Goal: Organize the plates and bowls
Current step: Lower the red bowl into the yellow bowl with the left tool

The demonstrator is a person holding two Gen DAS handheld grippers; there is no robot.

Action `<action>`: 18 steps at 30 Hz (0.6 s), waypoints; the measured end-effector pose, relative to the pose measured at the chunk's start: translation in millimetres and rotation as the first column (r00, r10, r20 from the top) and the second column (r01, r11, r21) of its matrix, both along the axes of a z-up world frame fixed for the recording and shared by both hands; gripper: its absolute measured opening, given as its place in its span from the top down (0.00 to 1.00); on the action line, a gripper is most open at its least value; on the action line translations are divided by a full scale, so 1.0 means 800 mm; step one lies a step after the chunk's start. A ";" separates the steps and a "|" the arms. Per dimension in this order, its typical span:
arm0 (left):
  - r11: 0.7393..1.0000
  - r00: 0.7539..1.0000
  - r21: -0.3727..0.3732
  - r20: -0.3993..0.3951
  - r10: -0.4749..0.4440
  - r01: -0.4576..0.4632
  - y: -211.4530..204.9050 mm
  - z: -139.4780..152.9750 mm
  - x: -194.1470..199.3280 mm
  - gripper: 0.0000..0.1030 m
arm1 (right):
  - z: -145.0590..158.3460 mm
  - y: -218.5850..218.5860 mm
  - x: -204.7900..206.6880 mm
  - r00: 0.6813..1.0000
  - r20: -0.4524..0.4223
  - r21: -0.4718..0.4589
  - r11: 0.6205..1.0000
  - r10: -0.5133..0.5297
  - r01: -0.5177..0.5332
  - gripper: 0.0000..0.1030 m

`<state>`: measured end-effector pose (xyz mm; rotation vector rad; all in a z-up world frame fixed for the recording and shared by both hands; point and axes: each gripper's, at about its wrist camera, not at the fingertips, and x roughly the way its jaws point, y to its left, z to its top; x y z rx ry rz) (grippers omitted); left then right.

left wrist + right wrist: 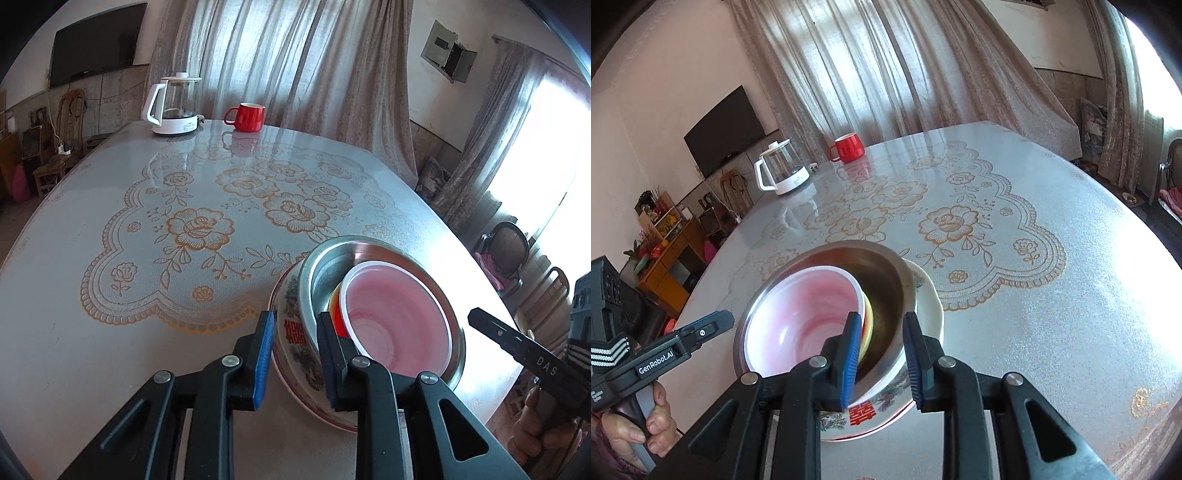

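Note:
A stack of nested bowls sits near the table's front edge. Outermost is a white enamel bowl (295,343) with red and floral print, also in the right wrist view (929,306). Inside it is a steel bowl (328,266) (886,280), then a red and yellow bowl (338,314) (868,325), then a pink-white bowl (399,317) (801,317). My left gripper (293,350) is open, its jaws straddling the stack's left wall. My right gripper (882,354) is open, straddling the steel bowl's right wall. Neither pair of jaws visibly presses the rim.
A white and glass kettle (173,107) (781,170) and a red mug (247,116) (847,147) stand at the table's far side. The round table (184,221) has a lace-pattern cover. Chairs and curtains surround it.

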<state>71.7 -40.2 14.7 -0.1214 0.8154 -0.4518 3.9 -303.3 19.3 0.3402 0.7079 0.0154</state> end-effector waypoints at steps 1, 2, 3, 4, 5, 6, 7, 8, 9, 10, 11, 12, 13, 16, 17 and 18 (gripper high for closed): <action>1.000 1.000 0.003 -0.005 -0.003 0.003 0.000 -0.002 0.001 0.76 | 0.000 -0.006 -0.003 1.000 0.003 0.014 1.000 -0.016 0.016 0.77; 1.000 1.000 0.007 -0.010 -0.003 0.003 -0.001 -0.004 0.003 0.76 | -0.002 -0.012 -0.005 0.999 0.003 0.027 0.999 -0.032 0.031 0.77; 1.000 1.000 0.009 -0.018 -0.003 0.003 -0.002 -0.007 0.005 0.76 | -0.004 -0.016 -0.006 0.999 -0.002 0.038 0.998 -0.042 0.042 0.77; 1.000 1.000 0.006 -0.024 -0.009 0.009 -0.003 -0.008 0.007 0.76 | -0.006 -0.021 -0.005 0.999 -0.009 0.052 0.997 -0.048 0.048 0.77; 1.000 0.999 -0.002 -0.029 -0.015 0.015 -0.004 -0.009 0.009 0.74 | -0.009 -0.024 -0.004 0.999 -0.015 0.070 0.996 -0.049 0.049 0.76; 1.000 0.999 -0.013 -0.038 -0.021 0.020 -0.004 -0.009 0.011 0.74 | -0.012 -0.025 -0.003 0.999 -0.020 0.089 0.995 -0.044 0.045 0.76; 0.999 0.998 -0.027 -0.048 -0.028 0.027 -0.005 -0.010 0.013 0.74 | -0.014 -0.026 -0.002 0.999 -0.026 0.107 0.993 -0.037 0.039 0.76; 0.999 0.998 -0.040 -0.058 -0.035 0.033 -0.005 -0.011 0.016 0.72 | -0.018 -0.025 0.000 0.999 -0.034 0.124 0.992 -0.029 0.033 0.76; 0.998 0.997 -0.046 -0.064 -0.039 0.036 -0.006 -0.012 0.017 0.71 | -0.021 -0.024 0.002 0.999 -0.042 0.140 0.990 -0.020 0.026 0.76; 0.998 0.997 -0.048 -0.067 -0.042 0.039 -0.008 -0.013 0.019 0.71 | -0.024 -0.023 0.004 0.999 -0.049 0.153 0.988 -0.011 0.018 0.76; 0.998 0.996 -0.047 -0.069 -0.051 0.048 -0.010 -0.015 0.020 0.72 | -0.027 -0.021 0.006 0.999 -0.055 0.159 0.987 -0.002 0.010 0.77; 0.997 0.996 -0.043 -0.070 -0.063 0.060 -0.013 -0.017 0.020 0.72 | -0.030 -0.019 0.008 0.998 -0.062 0.163 0.987 0.007 0.003 0.77; 0.997 0.995 -0.037 -0.072 -0.073 0.070 -0.015 -0.019 0.020 0.72 | -0.033 -0.016 0.010 0.997 -0.072 0.165 0.986 0.018 -0.006 0.81; 0.994 0.992 -0.035 -0.062 -0.108 0.106 -0.020 -0.020 0.013 0.81 | -0.035 -0.006 0.008 0.997 -0.068 0.154 0.988 0.041 -0.030 0.83; 0.994 0.993 -0.023 -0.051 -0.111 0.109 -0.021 -0.019 0.009 0.81 | -0.034 -0.004 0.007 0.997 -0.067 0.148 0.988 0.044 -0.033 0.83; 0.993 0.992 -0.017 -0.043 -0.115 0.115 -0.022 -0.018 0.007 0.80 | -0.034 -0.004 0.006 0.996 -0.070 0.150 0.988 0.049 -0.038 0.83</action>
